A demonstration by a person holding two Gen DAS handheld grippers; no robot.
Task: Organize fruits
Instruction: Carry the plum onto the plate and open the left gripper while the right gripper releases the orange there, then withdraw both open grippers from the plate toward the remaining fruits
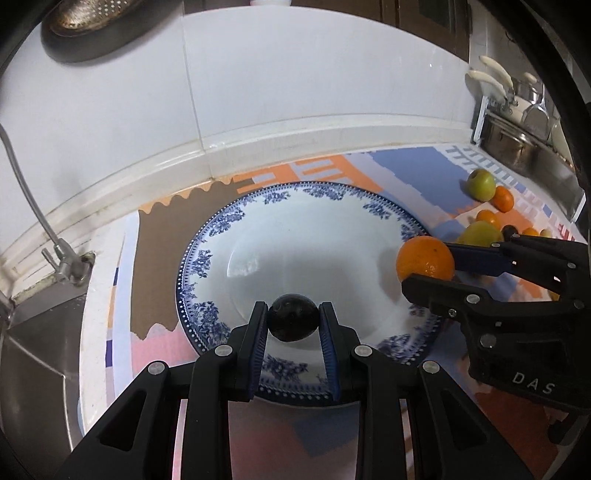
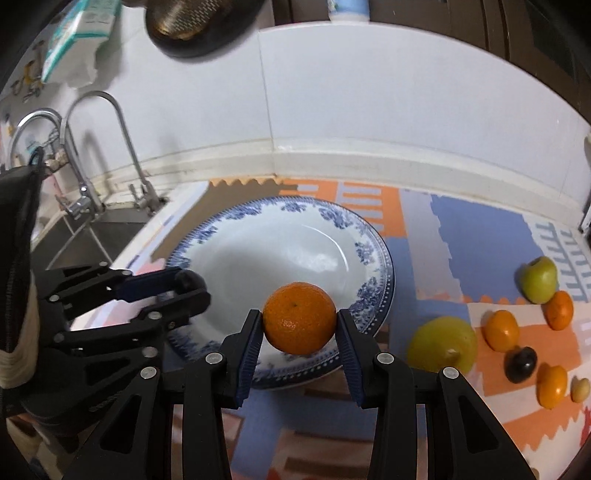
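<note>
Colander (image 2: 184,22) cut off by top edge; blurred.

Glossy glazed plate (image 1: 207,236), dimpled orange peel (image 2: 300,317), matt black plastic claw (image 1: 293,321), shiny metal tap (image 2: 122,147)

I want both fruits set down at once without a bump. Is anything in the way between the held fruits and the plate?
Nothing visible is. The plate is bare, the dark plum in the left gripper and the orange in the right gripper hang over opposite sides, apart.
</note>
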